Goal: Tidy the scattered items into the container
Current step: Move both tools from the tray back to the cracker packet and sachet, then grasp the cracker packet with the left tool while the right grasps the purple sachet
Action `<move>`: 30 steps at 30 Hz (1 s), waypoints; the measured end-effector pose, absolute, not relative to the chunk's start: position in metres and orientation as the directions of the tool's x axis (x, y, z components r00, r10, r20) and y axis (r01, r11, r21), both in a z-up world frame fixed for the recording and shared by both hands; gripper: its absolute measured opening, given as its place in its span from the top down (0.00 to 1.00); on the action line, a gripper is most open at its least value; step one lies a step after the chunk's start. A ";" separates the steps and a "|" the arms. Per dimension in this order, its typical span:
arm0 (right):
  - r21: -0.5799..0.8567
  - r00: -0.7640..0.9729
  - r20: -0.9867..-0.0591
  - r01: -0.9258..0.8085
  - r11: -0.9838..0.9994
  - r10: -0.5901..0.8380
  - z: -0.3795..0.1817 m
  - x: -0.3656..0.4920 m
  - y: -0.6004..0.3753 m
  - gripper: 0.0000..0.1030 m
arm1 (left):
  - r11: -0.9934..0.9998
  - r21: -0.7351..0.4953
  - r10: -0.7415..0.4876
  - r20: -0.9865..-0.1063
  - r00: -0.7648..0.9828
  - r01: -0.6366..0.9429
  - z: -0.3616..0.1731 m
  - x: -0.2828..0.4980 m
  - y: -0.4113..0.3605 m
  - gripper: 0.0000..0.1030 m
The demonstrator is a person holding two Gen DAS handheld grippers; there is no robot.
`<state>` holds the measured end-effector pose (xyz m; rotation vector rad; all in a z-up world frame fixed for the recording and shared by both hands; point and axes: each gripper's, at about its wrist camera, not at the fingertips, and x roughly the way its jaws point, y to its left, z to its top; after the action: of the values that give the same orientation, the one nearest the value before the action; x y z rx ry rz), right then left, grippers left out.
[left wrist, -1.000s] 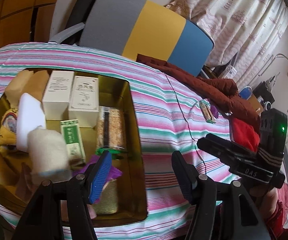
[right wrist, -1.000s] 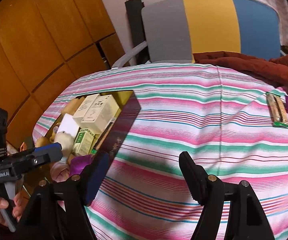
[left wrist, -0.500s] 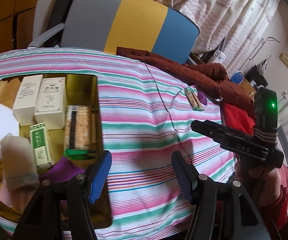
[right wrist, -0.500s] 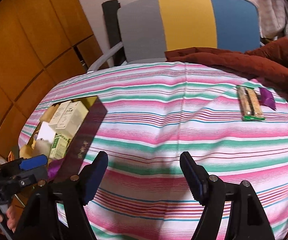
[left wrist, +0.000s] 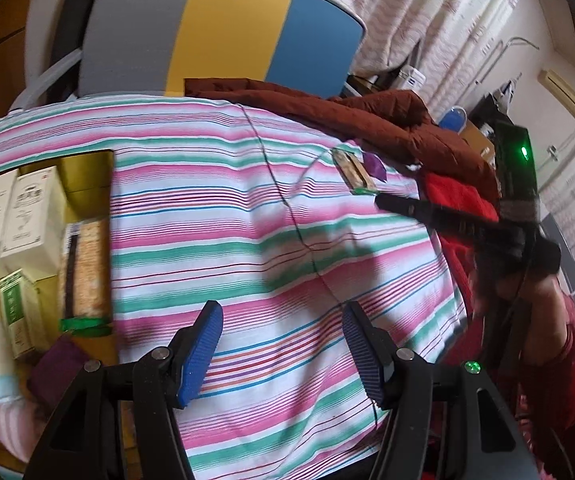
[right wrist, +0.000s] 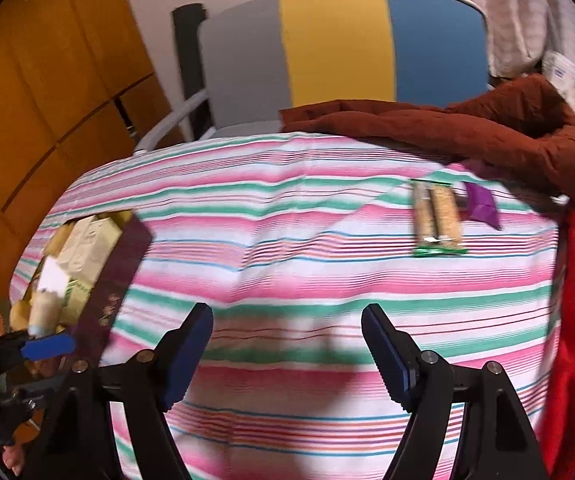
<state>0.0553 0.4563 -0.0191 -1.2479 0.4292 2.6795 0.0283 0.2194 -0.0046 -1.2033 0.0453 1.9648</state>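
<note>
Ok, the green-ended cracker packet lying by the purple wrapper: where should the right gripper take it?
Grip the green-ended cracker packet across its narrow width at mid-length, coming down from above. It lies flat on the striped cloth, long axis running away from the open right gripper, so the fingers would probably straddle its long sides, clear of the purple wrapper.

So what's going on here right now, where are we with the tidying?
Both grippers are open and empty above the striped cloth. The box at the left edge is already packed with cartons and packets. Two things are left out on the cloth near the brown jacket: a snack bar and a purple packet beside it. The right gripper faces them, not yet close. The left gripper hovers beside the box.
</note>
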 end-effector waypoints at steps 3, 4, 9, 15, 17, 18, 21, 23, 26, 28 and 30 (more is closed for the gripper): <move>0.177 -0.643 -0.761 -0.332 -0.927 0.085 -0.019 0.059 0.495 0.22 | -0.658 -0.352 0.609 -0.768 -0.196 -0.666 -0.009 0.028 0.233 0.39; 0.149 -0.638 -0.759 -0.367 -0.918 0.132 -0.020 0.060 0.511 0.22 | -0.653 -0.352 0.608 -0.771 -0.187 -0.671 -0.010 0.028 0.237 0.39; 0.055 -0.588 -0.753 -0.501 -0.863 0.294 -0.034 0.054 0.582 0.21 | -0.633 -0.359 0.599 -0.788 -0.140 -0.685 -0.019 0.026 0.264 0.39; 0.078 -0.577 -0.756 -0.549 -0.832 0.310 -0.053 0.029 0.643 0.17 | -0.628 -0.369 0.586 -0.804 -0.104 -0.686 -0.027 0.020 0.289 0.39; 0.077 -0.579 -0.755 -0.544 -0.835 0.308 -0.059 0.018 0.652 0.17 | -0.630 -0.369 0.579 -0.809 -0.097 -0.683 -0.030 0.015 0.296 0.39; 0.088 -0.587 -0.752 -0.540 -0.837 0.300 -0.061 0.011 0.658 0.17 | -0.630 -0.371 0.579 -0.810 -0.094 -0.682 -0.031 0.013 0.298 0.39; 0.101 -0.589 -0.758 -0.530 -0.842 0.280 -0.071 -0.007 0.667 0.17 | -0.634 -0.368 0.571 -0.816 -0.091 -0.680 -0.033 0.006 0.311 0.39; 0.118 -0.588 -0.765 -0.529 -0.841 0.262 -0.081 -0.017 0.673 0.17 | -0.635 -0.366 0.569 -0.817 -0.092 -0.681 -0.034 0.000 0.322 0.39; 0.106 -0.559 -0.792 -0.522 -0.846 0.245 -0.097 -0.030 0.680 0.24 | -0.629 -0.368 0.576 -0.812 -0.092 -0.685 -0.034 -0.008 0.340 0.39; 0.104 -0.545 -0.802 -0.529 -0.842 0.243 -0.104 -0.031 0.683 0.38 | -0.623 -0.382 0.587 -0.805 -0.085 -0.683 -0.034 -0.013 0.355 0.39; 0.104 -0.546 -0.804 -0.519 -0.848 0.235 -0.102 -0.031 0.684 0.41 | -0.615 -0.392 0.593 -0.802 -0.073 -0.684 -0.036 -0.018 0.370 0.39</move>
<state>-0.0306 0.6843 -0.1016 -1.1724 0.4642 2.3883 -0.0184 0.3704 -0.0357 -1.2986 0.1083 1.8189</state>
